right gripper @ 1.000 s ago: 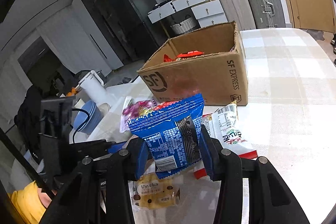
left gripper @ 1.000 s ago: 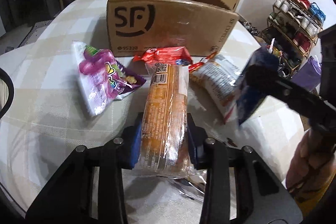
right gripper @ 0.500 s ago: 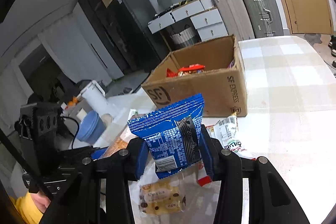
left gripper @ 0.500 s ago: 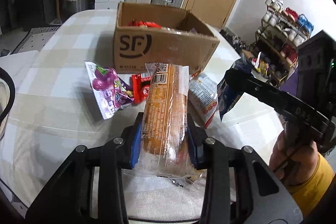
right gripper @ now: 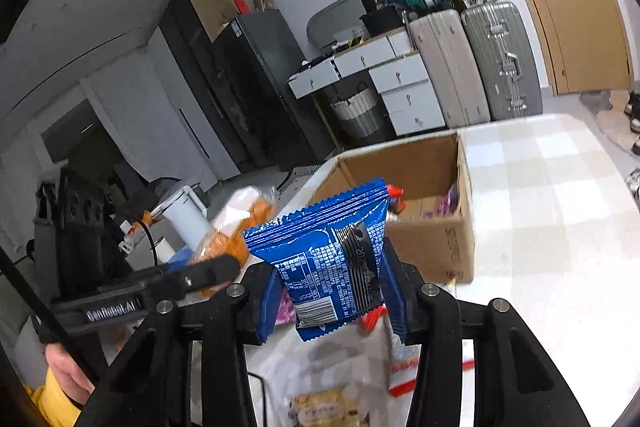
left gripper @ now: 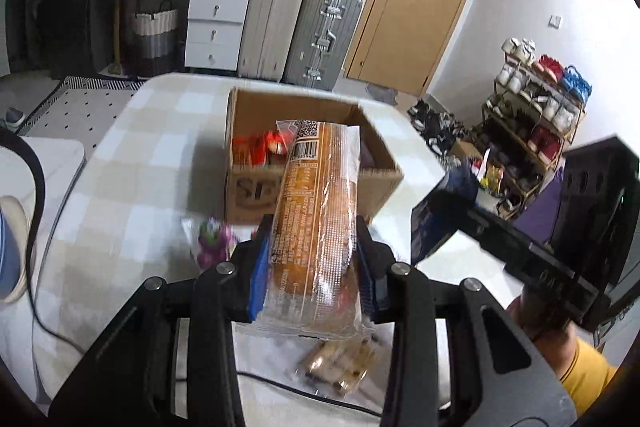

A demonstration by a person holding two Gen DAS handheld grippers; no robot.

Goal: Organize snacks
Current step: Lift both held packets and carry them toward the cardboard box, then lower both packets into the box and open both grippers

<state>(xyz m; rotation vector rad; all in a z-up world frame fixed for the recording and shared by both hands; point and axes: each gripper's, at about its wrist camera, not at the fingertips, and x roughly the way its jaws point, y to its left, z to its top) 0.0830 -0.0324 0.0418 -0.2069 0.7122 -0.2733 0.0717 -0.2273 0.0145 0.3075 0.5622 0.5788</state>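
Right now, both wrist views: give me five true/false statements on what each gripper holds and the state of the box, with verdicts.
1. The left gripper is shut on the orange bread pack. True.
2. The right gripper is open and holds nothing. False: it is shut on the blue snack packet.
3. The cardboard box is closed. False: its top is open, and red packets lie inside.
4. The bread pack rests flat on the table. False: it is held above the table, its far end pointing toward the box.
5. A purple packet lies on the table in front of the box. True.
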